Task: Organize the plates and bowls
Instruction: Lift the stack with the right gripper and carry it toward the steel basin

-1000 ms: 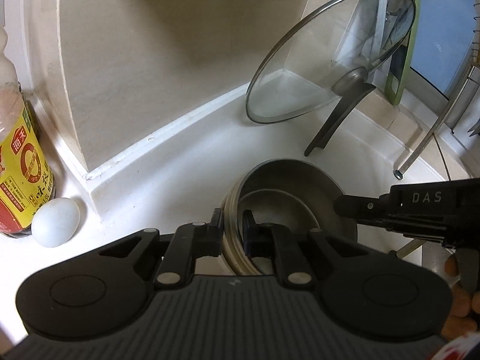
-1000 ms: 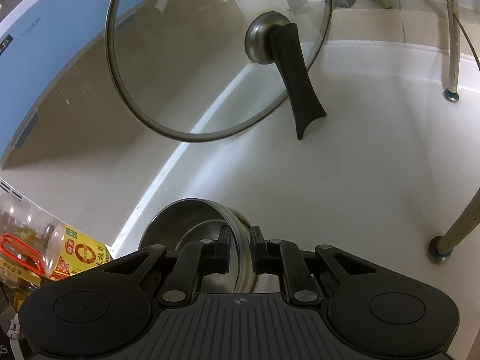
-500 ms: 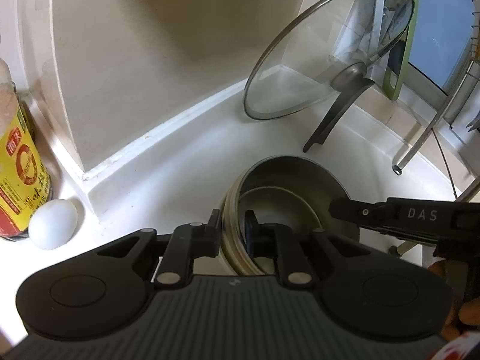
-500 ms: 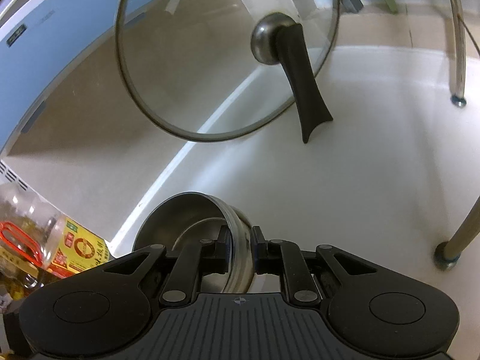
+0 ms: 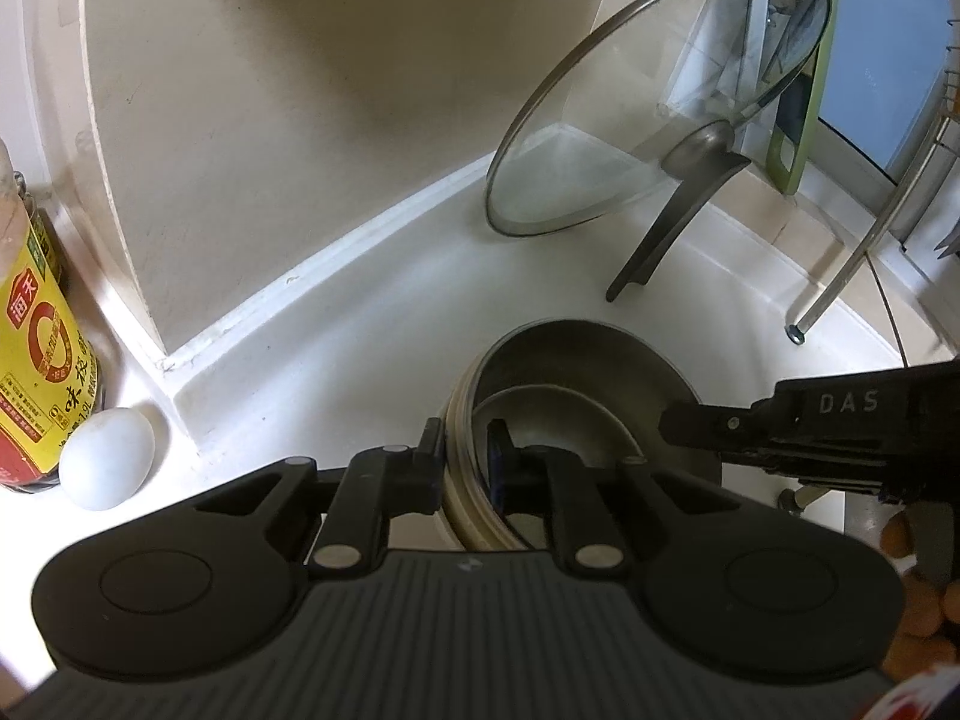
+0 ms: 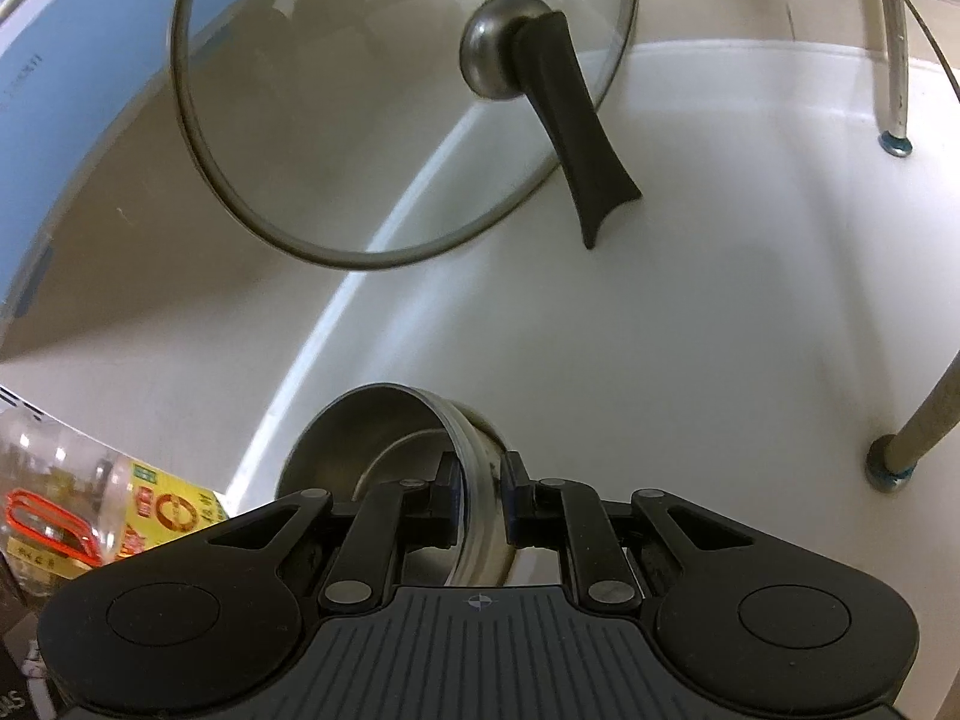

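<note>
In the left wrist view "DAS" is printed on the right gripper [image 5: 675,426] while the left gripper [image 5: 465,459] pinches the stacked metal bowls [image 5: 576,372] by their near rim above the white counter [image 5: 360,330], and in the right wrist view the right gripper [image 6: 480,489] clamps the stack's opposite rim, beside a yellow-labelled bottle [image 6: 162,510].

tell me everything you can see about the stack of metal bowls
The stack of metal bowls is dull steel, several nested, rims layered at the edge. It sits over the white counter. The left tongs pinch one side of the rims, the right tongs the opposite side.
</note>
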Tool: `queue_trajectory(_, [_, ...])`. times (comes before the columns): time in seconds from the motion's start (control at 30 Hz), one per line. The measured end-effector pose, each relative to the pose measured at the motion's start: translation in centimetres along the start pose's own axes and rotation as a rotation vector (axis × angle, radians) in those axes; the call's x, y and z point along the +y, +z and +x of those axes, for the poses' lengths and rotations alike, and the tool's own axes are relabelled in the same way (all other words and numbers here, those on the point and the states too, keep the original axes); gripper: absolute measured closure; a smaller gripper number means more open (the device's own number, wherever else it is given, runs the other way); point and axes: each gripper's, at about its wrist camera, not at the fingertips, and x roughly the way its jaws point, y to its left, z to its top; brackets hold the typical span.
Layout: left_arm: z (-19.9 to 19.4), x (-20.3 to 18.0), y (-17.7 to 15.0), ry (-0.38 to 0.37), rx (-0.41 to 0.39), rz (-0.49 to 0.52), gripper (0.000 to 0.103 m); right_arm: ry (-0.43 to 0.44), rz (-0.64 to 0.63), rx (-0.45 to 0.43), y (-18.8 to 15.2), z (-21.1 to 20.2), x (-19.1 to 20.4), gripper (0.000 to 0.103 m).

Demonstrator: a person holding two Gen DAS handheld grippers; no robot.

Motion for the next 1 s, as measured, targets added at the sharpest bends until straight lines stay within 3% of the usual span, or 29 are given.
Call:
queue_trajectory(0.27, [0.0,-0.1,0.1,0.033,-0.005,0.011,0.085,-0.044,-0.081,-0.02,-0.5,0.1,1.0,0.086])
queue_trajectory(0.33, [0.1,-0.1,0.1,0.044,-0.008,0.018,0.083,-0.062,-0.109,-0.033,-0.7,0.0,1.3,0.076])
queue_trajectory(0.4, [0.2,0.0,0.1,0.045,-0.003,0.016,0.079,-0.079,-0.121,-0.047,-0.9,-0.1,1.3,0.059])
queue_trajectory(0.5, [0.7,0.3,0.1,0.052,0.012,0.006,0.074,-0.085,-0.119,-0.052,-0.9,0.1,1.0,0.058])
queue_trajectory(0.77, [1.9,0.2,-0.2,0.048,0.043,0.007,0.074,-0.082,-0.107,-0.019,-1.5,1.7,0.5,0.059])
queue_trajectory(0.83, [1.9,0.2,-0.2,0.045,0.038,0.012,0.074,-0.085,-0.101,-0.021,-1.7,1.9,0.4,0.063])
queue_trajectory(0.9, [1.8,0.4,-0.2,0.034,0.039,0.008,0.077,-0.071,-0.097,-0.021,-1.8,2.0,0.3,0.074])
queue_trajectory(1.0, [1.6,0.3,-0.4,0.014,0.037,0.015,0.082,-0.071,-0.11,-0.025,-1.9,2.0,0.7,0.076])
